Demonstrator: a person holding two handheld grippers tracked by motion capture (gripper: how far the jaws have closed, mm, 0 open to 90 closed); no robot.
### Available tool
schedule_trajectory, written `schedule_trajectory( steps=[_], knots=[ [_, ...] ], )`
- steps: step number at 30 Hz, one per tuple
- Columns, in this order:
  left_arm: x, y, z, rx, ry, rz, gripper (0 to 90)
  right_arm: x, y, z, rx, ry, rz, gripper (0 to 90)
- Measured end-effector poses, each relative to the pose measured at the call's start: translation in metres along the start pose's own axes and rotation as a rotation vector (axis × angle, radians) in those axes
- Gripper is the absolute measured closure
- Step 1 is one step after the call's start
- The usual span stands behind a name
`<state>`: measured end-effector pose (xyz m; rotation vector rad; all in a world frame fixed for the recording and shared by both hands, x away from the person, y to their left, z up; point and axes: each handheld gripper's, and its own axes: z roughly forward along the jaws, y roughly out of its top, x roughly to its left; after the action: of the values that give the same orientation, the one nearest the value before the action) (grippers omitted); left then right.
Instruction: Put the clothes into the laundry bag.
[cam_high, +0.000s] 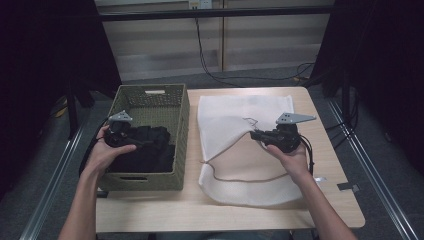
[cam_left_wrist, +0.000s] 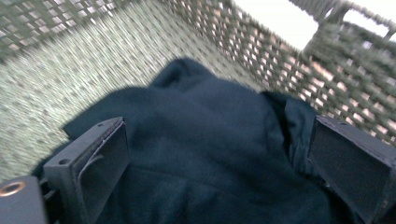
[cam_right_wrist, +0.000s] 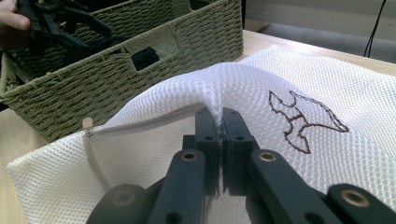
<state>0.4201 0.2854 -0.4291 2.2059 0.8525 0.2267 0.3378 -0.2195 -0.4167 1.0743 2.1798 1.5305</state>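
My right gripper (cam_right_wrist: 219, 135) pinches the top layer of the white mesh bag (cam_high: 235, 125) at mid-table, tenting it; it's light, limp, slippery. Farther left, my left gripper (cam_left_wrist: 210, 154) spreads wide over the soft dark garment (cam_left_wrist: 196, 140) in the basket (cam_high: 180, 125); I'd grab a bunched fold.

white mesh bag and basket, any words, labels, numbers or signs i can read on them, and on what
No readable text.
White mesh bag: a brown stitched outline figure, a picture and not letters or numbers.
Green woven basket: no label or lettering visible.
Dark garment in the basket: plain, no print or tag showing, though the left gripper view is blurred.
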Motion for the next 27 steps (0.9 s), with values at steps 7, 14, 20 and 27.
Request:
schedule_trajectory(
  steps=[7,14,20,27],
  knots=[
    [-0.004,-0.004,0.007,0.045,-0.058,0.036,3.3,0.0,0.0,-0.001,0.002,-0.003,0.0,86.9],
    [-0.006,-0.008,0.024,0.208,-0.05,0.069,1.4,-0.001,0.0,-0.003,-0.001,-0.004,-0.01,86.9],
    [-0.008,-0.01,0.033,0.241,0.006,0.103,1.3,0.0,-0.001,-0.002,0.002,-0.003,-0.011,86.9],
    [-0.008,-0.018,0.05,0.277,0.05,0.072,0.0,0.0,-0.001,-0.001,0.003,-0.006,-0.011,86.8]
  ],
)
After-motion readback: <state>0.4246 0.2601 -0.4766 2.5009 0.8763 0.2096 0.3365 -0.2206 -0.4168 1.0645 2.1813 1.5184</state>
